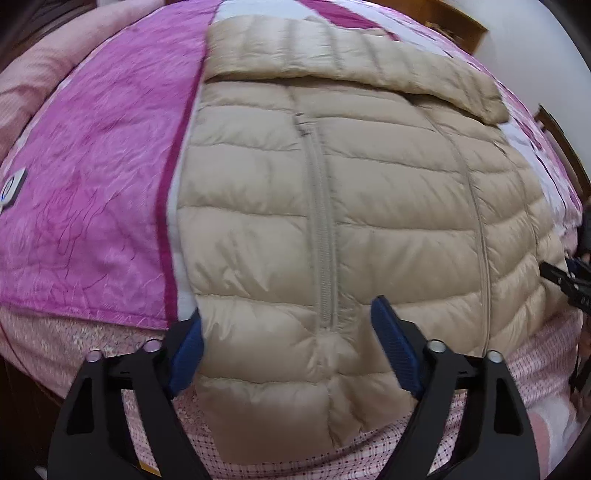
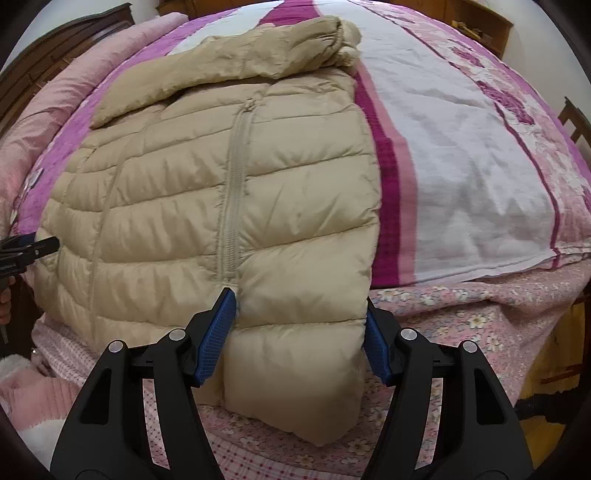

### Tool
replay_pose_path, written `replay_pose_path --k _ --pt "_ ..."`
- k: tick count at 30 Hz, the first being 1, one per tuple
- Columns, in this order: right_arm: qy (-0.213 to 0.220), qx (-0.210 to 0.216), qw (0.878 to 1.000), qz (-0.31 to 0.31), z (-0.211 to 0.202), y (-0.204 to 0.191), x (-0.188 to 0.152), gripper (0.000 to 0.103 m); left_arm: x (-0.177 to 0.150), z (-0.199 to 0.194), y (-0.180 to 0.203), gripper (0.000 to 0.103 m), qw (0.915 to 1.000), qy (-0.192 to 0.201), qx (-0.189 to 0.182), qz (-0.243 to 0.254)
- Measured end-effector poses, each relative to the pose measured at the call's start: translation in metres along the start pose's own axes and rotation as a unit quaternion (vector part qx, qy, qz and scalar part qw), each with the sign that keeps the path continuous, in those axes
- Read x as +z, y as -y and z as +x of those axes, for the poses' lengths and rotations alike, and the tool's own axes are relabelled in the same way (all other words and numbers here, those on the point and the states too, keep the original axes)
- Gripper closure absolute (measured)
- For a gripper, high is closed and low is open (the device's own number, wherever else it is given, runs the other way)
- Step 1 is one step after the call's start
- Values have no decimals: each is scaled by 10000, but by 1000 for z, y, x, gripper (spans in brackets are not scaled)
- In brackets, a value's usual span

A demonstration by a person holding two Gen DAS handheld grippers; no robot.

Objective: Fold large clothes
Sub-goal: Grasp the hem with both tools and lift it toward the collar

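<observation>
A beige quilted puffer jacket [image 1: 332, 206] lies zipped and front-up on the bed, with a sleeve folded across its top; its hem hangs over the near bed edge. My left gripper [image 1: 291, 354] is open, its blue pads either side of the hem's left part. The jacket also shows in the right wrist view [image 2: 229, 192]. My right gripper [image 2: 301, 332] is open, its pads either side of the hem's right corner. Each gripper shows at the edge of the other's view: the right one [image 1: 565, 284] and the left one [image 2: 26, 251].
The bed has a magenta and white floral quilt [image 1: 92, 192] over a pink patterned sheet [image 2: 461, 317]. A pink blanket [image 2: 55, 88] lies along the far side. Wooden furniture [image 2: 476, 18] stands behind the bed. A small dark device [image 1: 11, 188] rests on the quilt at left.
</observation>
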State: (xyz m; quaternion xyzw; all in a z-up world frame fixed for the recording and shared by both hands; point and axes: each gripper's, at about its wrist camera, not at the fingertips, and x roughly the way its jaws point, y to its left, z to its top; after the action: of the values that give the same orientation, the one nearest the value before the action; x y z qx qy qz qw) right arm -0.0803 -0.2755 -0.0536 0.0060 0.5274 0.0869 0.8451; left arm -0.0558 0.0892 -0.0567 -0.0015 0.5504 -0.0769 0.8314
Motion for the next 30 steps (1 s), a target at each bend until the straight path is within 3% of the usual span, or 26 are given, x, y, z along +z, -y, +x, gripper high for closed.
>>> replay_pose_path --k 1,3,5,7,11,20,30 --pt "12 26 10000 0 0 0 0 43 -1 2 1 41 10000 -17 30 26" --pt "38 84 10000 13 -1 -2 -1 65 -2 4 0 57 10000 -65 -13 3" --pt "64 249 9997 36 -6 -2 -1 80 -2 0 0 79 9999 -60 -90 51" --pt "140 308 9994 -1 -15 -5 -1 88 -3 -8 4 86 9997 -18 -177 141" --pt "276 399 9988 -17 -38 -7 -2 93 -4 -30 12 91 9991 55 -152 392" --pt "415 631 9970 146 -87 -3 -8 94 -18 -73 13 91 9986 9 -437 293" --pt "742 782 9941 156 -140 -14 -25 94 -43 -130 12 92 9977 303 -523 309"
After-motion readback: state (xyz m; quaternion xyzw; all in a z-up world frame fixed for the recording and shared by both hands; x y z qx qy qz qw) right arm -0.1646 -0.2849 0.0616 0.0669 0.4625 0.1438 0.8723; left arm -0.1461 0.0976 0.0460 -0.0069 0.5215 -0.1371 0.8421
